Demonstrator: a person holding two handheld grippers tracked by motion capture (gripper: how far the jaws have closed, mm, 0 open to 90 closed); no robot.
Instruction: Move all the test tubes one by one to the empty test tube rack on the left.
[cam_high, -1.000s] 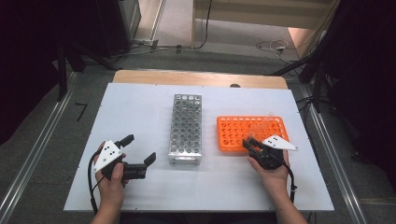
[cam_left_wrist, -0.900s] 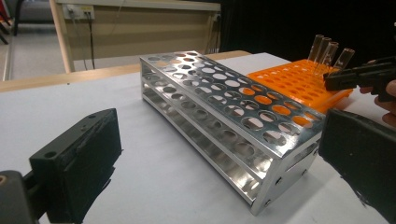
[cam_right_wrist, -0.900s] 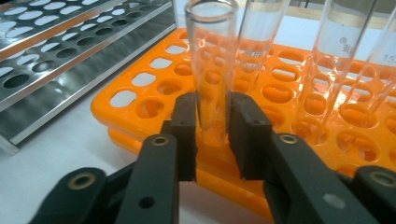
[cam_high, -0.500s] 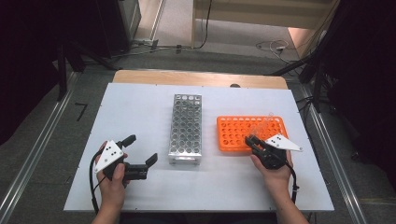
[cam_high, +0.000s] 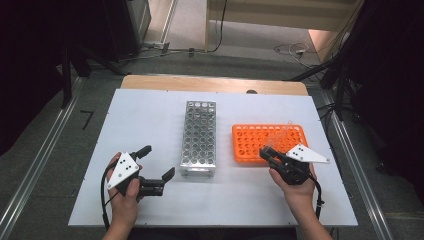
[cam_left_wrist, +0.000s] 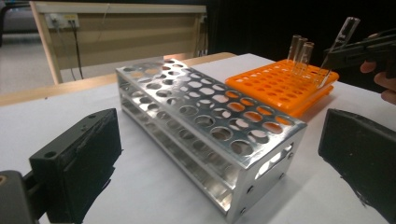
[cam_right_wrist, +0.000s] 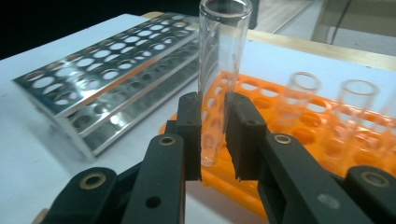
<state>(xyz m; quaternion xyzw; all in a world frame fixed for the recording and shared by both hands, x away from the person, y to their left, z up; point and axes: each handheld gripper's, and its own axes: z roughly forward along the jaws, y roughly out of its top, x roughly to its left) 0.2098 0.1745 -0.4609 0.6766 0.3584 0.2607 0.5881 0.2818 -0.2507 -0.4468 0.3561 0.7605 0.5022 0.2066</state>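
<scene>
We see the right gripper pinching a clear glass tube between its two black pads. The tube stands almost straight up, lifted just over the near edge of the orange rack. More tubes stand in that rack. The left gripper rests low over the white table, its jaws spread wide and holding nothing, near the silver rack.

Your right gripper clamped a clear glass tube upright between its pads, above the orange rack, where other tubes stood; the metal rack lay beyond.
</scene>
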